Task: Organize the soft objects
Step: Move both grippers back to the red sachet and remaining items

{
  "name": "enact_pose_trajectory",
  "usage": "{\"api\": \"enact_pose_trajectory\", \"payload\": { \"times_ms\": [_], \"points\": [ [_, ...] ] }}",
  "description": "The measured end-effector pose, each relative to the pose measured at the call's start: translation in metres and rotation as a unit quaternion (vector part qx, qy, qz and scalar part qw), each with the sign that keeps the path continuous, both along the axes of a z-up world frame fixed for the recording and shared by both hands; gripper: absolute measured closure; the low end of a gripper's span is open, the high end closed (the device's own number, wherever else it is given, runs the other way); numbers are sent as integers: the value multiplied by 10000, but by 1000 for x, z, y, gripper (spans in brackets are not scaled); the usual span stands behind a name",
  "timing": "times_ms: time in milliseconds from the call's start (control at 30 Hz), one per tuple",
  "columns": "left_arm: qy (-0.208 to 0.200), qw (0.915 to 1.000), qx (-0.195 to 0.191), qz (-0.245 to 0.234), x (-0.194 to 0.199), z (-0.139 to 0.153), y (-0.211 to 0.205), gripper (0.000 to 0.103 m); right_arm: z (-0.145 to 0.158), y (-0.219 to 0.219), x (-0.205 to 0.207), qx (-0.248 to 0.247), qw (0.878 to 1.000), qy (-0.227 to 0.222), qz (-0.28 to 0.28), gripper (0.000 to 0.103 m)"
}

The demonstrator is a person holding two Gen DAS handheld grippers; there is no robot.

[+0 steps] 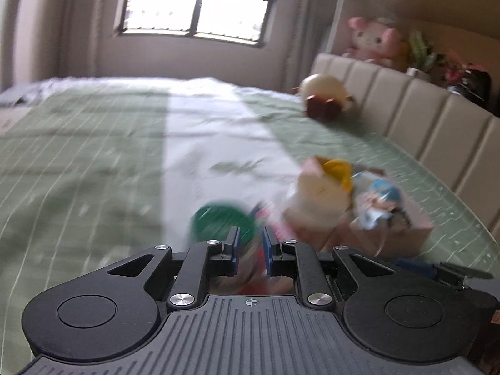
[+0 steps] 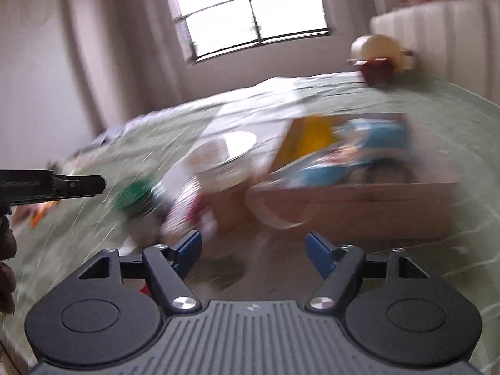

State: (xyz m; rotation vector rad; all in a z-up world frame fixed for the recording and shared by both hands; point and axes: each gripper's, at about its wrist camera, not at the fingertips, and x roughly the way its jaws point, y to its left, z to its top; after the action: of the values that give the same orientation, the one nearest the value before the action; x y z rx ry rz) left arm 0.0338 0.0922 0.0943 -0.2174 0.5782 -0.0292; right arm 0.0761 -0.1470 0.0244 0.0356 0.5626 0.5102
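Note:
Both views are motion-blurred. My left gripper is nearly shut on a soft toy with a green round part and red and white parts between the fingers, low over the green bedspread. A cardboard box to its right holds a cream and yellow plush and a blue and white plush. My right gripper is open and empty in front of the same box, with the green toy at its left. The left gripper's finger enters that view from the left.
A cream and brown plush lies against the padded headboard; it also shows in the right wrist view. A pink plush and other items sit on the shelf behind. The window and curtains are beyond the bed.

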Motion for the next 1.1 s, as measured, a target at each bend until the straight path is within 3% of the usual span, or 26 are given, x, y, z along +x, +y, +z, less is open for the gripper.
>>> {"api": "enact_pose_trajectory", "payload": {
  "times_ms": [133, 267, 400, 733, 833, 967, 1100],
  "points": [
    [356, 9972, -594, 273, -23, -30, 31, 86, -9, 41, -4, -271, 9985, 223, 415, 31],
    [540, 9941, -822, 453, -40, -46, 55, 86, -23, 66, 12, -513, 9960, 652, 336, 59],
    [498, 9946, -807, 416, -51, -50, 70, 86, -32, 78, 11, -626, 9958, 639, 181, 60],
    [606, 9950, -705, -353, 9, -63, 63, 86, -28, 88, -33, -1105, 9846, 407, 1296, 60],
    [793, 9907, -945, -576, 29, -76, 67, 86, -20, 75, -38, -1133, 9867, 219, 1143, 60],
    [1052, 9804, -1500, -727, 29, -90, 80, 86, -14, 46, -32, -1215, 9919, -166, 330, 52],
    [1253, 9734, -1400, -1315, 3, -87, 62, 86, -20, 27, -12, -1219, 9921, -89, -297, 50]
  ]
}}
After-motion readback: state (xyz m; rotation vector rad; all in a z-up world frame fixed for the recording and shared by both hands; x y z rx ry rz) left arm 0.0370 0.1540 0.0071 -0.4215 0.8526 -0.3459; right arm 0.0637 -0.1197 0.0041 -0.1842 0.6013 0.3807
